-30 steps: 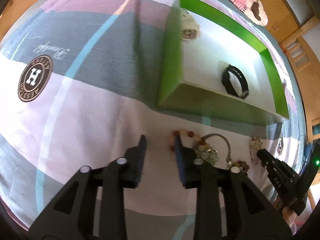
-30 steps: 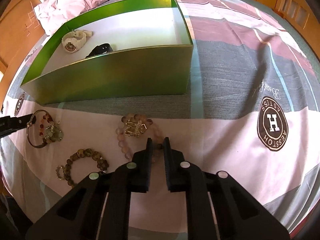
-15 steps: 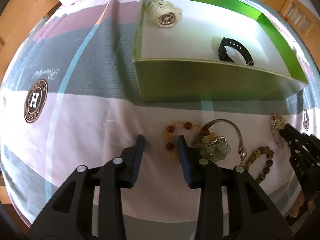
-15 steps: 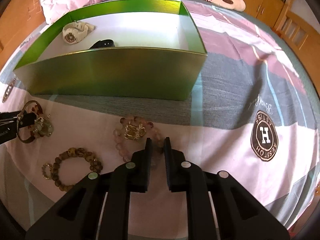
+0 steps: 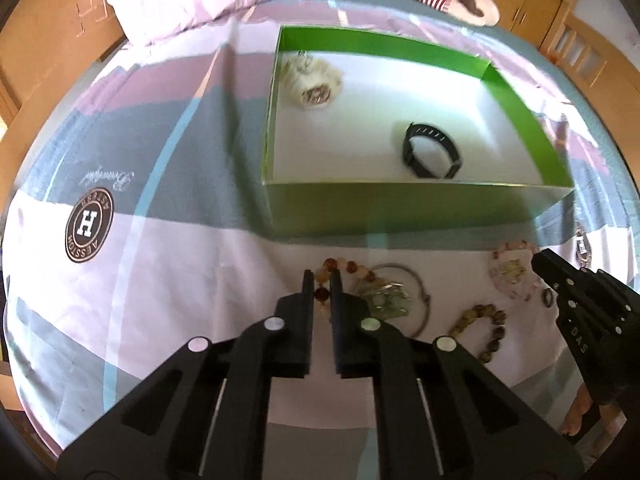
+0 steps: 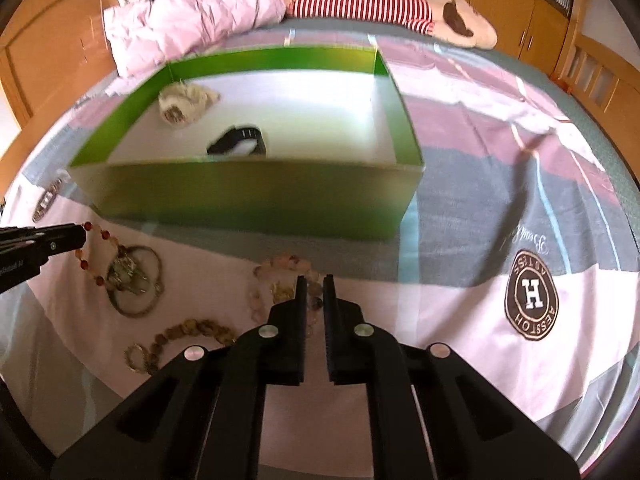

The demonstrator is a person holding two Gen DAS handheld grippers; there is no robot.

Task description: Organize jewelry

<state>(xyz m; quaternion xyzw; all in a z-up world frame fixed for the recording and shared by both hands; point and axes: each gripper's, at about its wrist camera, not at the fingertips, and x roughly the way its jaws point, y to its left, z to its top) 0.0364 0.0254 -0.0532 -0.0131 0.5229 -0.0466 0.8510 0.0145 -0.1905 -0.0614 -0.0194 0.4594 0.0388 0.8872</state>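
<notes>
A green box (image 5: 400, 204) (image 6: 256, 208) stands on the bed and holds a cream watch (image 5: 312, 80) (image 6: 182, 106) and a black band (image 5: 430, 156) (image 6: 240, 142). In front of it lie an amber bead bracelet (image 5: 348, 268) (image 6: 94, 254), a metal bangle with a green charm (image 5: 390, 300) (image 6: 132, 280), a brown bead bracelet (image 5: 486, 330) (image 6: 188, 334) and a pink bead bracelet (image 5: 514, 270) (image 6: 280, 280). My left gripper (image 5: 321, 280) (image 6: 60, 240) is shut on the amber bracelet. My right gripper (image 6: 315, 286) (image 5: 548, 264) is shut on the pink bracelet's edge.
The bedspread (image 5: 160, 264) has grey, pink and white blocks with round brown logos (image 5: 89, 225) (image 6: 532, 295). A crumpled pink sheet (image 6: 188, 8) and a striped plush toy (image 6: 380, 8) lie behind the box. Wooden cabinets (image 6: 520, 8) line the far side.
My left gripper has closed from open onto the amber bracelet and the view has lifted. My right gripper has stayed shut at the pink bracelet while rising a little.
</notes>
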